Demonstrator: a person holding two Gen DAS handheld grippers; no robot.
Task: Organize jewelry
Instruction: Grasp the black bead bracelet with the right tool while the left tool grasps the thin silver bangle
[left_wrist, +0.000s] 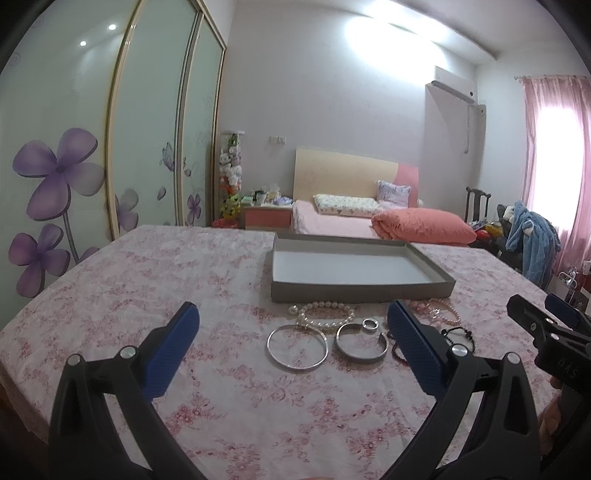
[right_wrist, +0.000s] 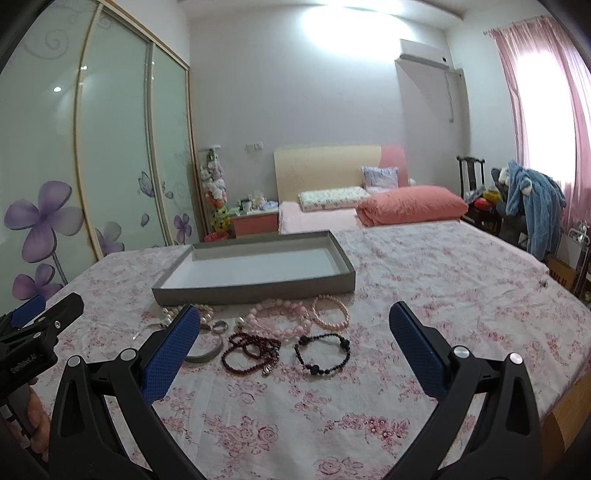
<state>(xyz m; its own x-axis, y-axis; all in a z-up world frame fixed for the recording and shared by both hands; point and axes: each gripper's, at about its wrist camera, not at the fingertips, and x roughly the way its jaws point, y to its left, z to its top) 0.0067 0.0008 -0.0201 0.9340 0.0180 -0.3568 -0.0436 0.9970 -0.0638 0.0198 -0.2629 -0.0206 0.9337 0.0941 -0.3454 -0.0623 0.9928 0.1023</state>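
Observation:
A shallow grey box (left_wrist: 360, 288) (right_wrist: 255, 286) with a pale bare floor lies on the floral tablecloth. Jewelry is spread just in front of it: a thin silver bangle (left_wrist: 297, 346), a wide silver cuff (left_wrist: 362, 343), a small silver ring (left_wrist: 369, 324) (right_wrist: 219, 326), a white pearl bracelet (left_wrist: 325, 314), pink bead strands (right_wrist: 280, 317), a peach pearl bracelet (right_wrist: 331, 313), a dark red bead bracelet (right_wrist: 251, 352) and a black bead bracelet (right_wrist: 323, 352). My left gripper (left_wrist: 291, 325) hangs open short of the silver pieces. My right gripper (right_wrist: 293, 326) hangs open short of the bead bracelets. Neither holds anything.
The table (right_wrist: 443, 295) wears a pink floral cloth, with its wooden edge at the right. Beyond it stand a bed (right_wrist: 369, 210), a nightstand (right_wrist: 255, 223), sliding wardrobe doors (left_wrist: 74, 166) at the left, and a chair draped with blue clothes (right_wrist: 532, 199) by the pink curtain.

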